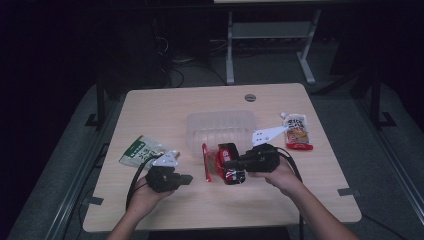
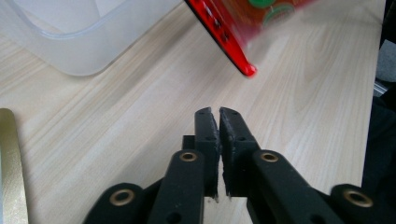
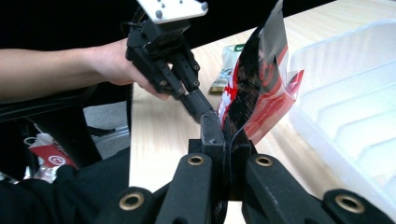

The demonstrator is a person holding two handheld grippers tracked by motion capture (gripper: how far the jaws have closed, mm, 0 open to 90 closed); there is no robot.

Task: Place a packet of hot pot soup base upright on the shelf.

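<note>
Right claw (image 3: 225, 135) gripping red-black packet (image 3: 254, 88) mid-frame, left claw (image 2: 219, 114) idling closed, empty; judged next: carrying packet into clear tub (image 1: 220, 125) on counter (image 1: 165, 110).

Dim high view, dark bg, brighter gripper views, red packet (image 2: 224, 32) motion-blurred, soft edges

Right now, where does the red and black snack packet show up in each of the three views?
High view: red and black snack packet at table centre, just near of the clear plastic tub.
Left gripper view: its red edge at top, right of the tub.
Right gripper view: centre, pinched upright in the right gripper, tub to the right.
Shared landmark: the tub.
</note>
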